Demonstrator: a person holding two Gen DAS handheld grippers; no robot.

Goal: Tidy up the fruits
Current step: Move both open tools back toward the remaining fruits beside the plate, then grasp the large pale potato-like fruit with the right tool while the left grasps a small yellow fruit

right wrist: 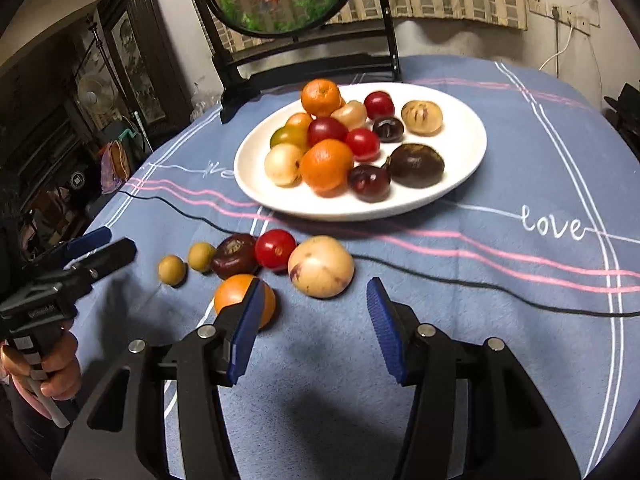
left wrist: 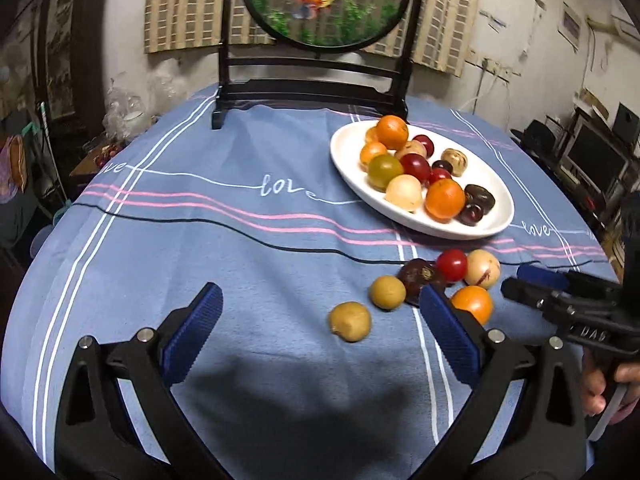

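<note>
Blue striped tablecloth [right wrist: 520, 168], white plate [right wrist: 452, 188] of fruit, 6 loose fruits lying in front of it.

Left gripper [left wrist: 320, 312] is hovering over the cloth with jaws spread wide, nothing between them; a tan longan [left wrist: 350, 321] is sitting just ahead of the gap, a second longan [left wrist: 387, 292] beside it. Right gripper [right wrist: 316, 300] is pointing down at the cloth with jaws partly apart, nothing between the pads; a pale round fruit [right wrist: 321, 266] is lying just ahead of it, and an orange [right wrist: 236, 294] is sitting behind its left finger. A dark brown fruit [right wrist: 235, 255] and a red tomato [right wrist: 275, 249] are touching each other near the plate's front rim. Plate is holding oranges, red and dark plums, and pale fruits, piled close together.
</note>
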